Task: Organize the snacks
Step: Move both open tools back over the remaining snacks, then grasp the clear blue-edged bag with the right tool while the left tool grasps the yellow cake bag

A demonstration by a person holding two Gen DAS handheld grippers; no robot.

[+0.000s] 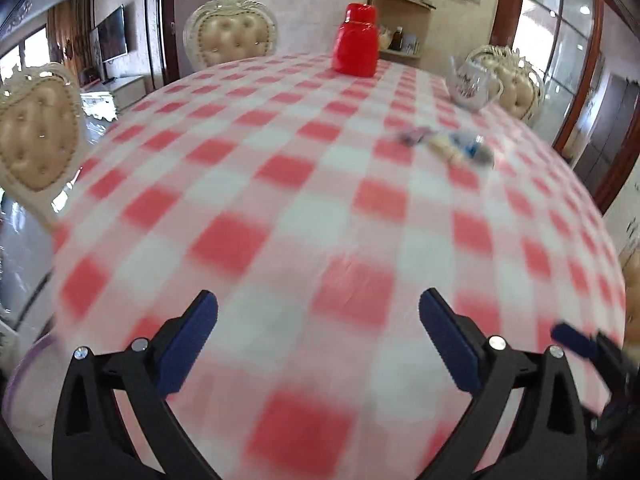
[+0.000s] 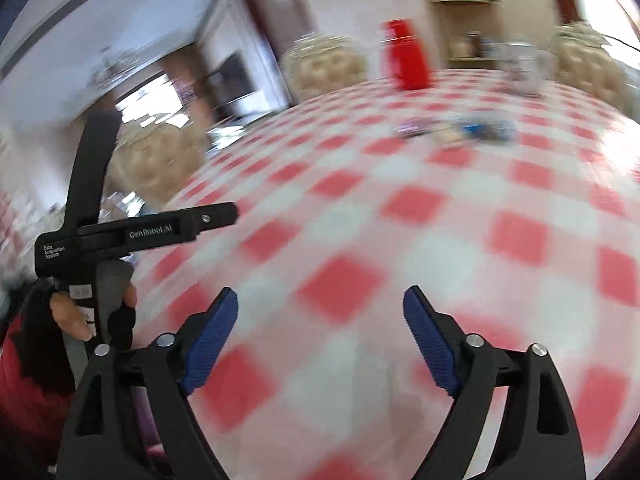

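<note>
Two grippers over a round table with red-and-white checked cloth; both views smeared by motion

Left gripper: jaws spread wide, nothing between the blue pads, only bare cloth under them. Right gripper: jaws likewise wide apart, empty, bare cloth below. Right-wrist view shows the left gripper's body at far left, held in a hand

Snacks: a few small wrapped pieces, purple, cream and blue, lying loose together on the far right part of the table, well apart from both grippers. Too blurred to count or read

Red jar with lid stands upright near the far edge. White teapot stands near the far right edge, beyond the snacks

Open room: wide stretch of bare cloth between the grippers and the snacks, and across the whole left half of the table

Edges: tufted cream chairs close against the far and left rim
</note>
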